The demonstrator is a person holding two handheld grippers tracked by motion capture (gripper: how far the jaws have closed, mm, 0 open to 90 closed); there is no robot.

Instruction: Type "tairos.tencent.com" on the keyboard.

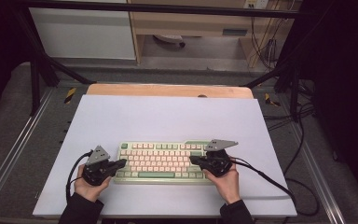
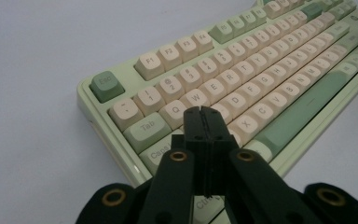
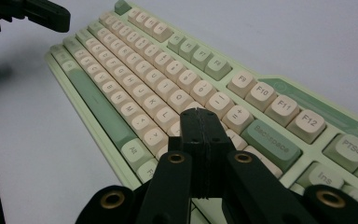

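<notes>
both grippers clenched, nothing between the jaws on either.

left gripper (image 1: 120,164) sits at the left end of the keyboard (image 1: 163,161), tips over the lower left corner of the key field. in the left gripper view its tips (image 2: 204,112) meet just above the a/s area, with tab and caps lock just beside them on one side and x/c on the other. can't tell whether the tips actually touch a keycap or hover just off it. the esc key (image 2: 105,86) is further out ahead and off to the side of the tips, and the green space bar (image 2: 303,109) runs away along the near edge.

right gripper (image 1: 193,160) is over the right part of the key field, tips pointing inward toward the other gripper. in the right gripper view its tips (image 3: 200,113) are pressed together above the keys just short of the backspace key (image 3: 270,142), and the f9–f12 row lies beyond that. contact with a keycap is again unclear. the left gripper (image 3: 42,14) shows far ahead at the opposite end of the board.

keyboard lies flat on the white counter (image 1: 168,116), between the two hands, long edge facing the person. left hand (image 1: 89,186) and right hand (image 1: 226,179) each wrap a gripper body from behind, with a cable (image 1: 270,179) trailing off the right one.
</notes>
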